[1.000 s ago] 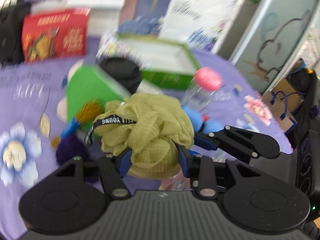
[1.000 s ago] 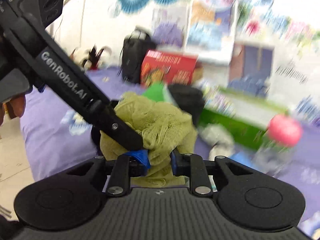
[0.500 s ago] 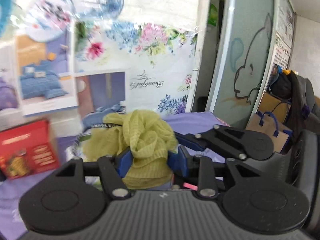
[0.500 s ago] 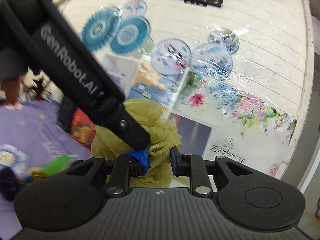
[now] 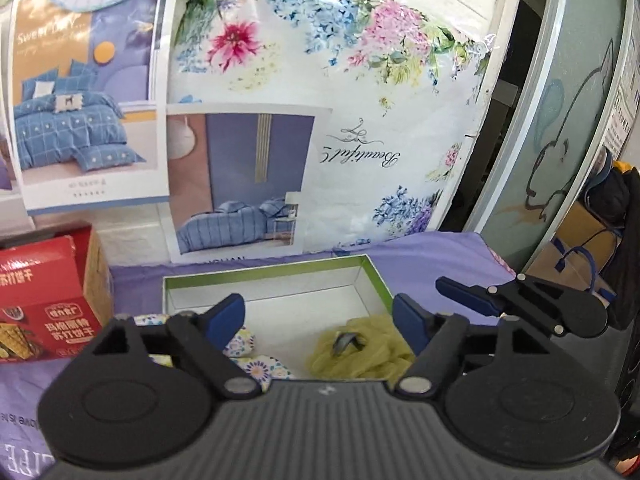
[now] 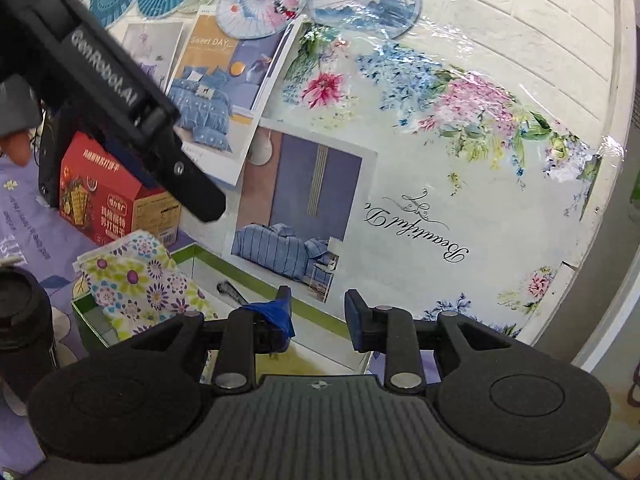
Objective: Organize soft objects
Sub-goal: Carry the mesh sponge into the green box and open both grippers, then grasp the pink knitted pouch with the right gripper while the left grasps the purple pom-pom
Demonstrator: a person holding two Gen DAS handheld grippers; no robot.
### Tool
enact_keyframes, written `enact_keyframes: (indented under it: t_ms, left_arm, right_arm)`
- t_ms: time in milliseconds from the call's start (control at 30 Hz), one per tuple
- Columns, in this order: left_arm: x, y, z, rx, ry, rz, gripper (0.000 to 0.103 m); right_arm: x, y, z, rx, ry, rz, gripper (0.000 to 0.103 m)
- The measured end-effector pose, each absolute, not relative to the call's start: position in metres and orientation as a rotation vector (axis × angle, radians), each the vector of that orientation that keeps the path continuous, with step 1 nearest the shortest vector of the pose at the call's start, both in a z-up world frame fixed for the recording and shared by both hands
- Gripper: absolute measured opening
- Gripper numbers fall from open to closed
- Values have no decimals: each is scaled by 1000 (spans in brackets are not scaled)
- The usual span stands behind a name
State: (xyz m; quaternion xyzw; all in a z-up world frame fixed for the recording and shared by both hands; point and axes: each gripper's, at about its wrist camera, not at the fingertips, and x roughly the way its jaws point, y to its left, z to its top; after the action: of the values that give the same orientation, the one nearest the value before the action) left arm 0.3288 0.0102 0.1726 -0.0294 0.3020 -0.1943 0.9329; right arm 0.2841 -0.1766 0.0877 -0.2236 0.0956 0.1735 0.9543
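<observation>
The olive-green mesh bath sponge point(image 5: 360, 354) lies loose in the right part of the green-rimmed white box point(image 5: 276, 270), a dark strap on top of it. A floral cloth point(image 5: 244, 344) lies in the box's left part. My left gripper point(image 5: 318, 316) hovers above the box, its jaws opening wide with nothing between them. My right gripper point(image 6: 318, 312) is beside it, jaws opening too, a clear gap between the pads. Below that gap a patch of the sponge point(image 6: 308, 362) shows. The floral cloth point(image 6: 136, 280) hangs over the box rim point(image 6: 240, 276).
A red carton point(image 5: 44, 304) stands left of the box, against the wall of posters. A black cup point(image 6: 20, 312) stands on the purple cloth at the lower left. The right gripper's finger point(image 5: 520, 304) reaches in from the right. Bags and boxes stand at the far right.
Both grippers carried the sponge up and over to the box by the wall, then let it go. It now lies in the box and both pairs of jaws have spread.
</observation>
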Motion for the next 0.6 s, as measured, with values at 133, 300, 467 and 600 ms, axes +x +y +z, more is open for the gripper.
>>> enact_keyframes:
  t_ms: [133, 300, 467, 600]
  left_arm:
    - [305, 9, 176, -3, 605, -387, 75]
    - [246, 13, 181, 83, 555, -363, 75]
    - [181, 31, 171, 134, 544, -328, 76]
    - [138, 54, 145, 154, 581, -276, 76]
  right_arm:
    - [267, -175, 90, -455, 195, 360, 12]
    - [211, -185, 96, -401, 159, 361, 14]
    - [147, -193, 89, -333, 144, 373, 16]
    - [109, -191, 67, -289, 182, 404, 17]
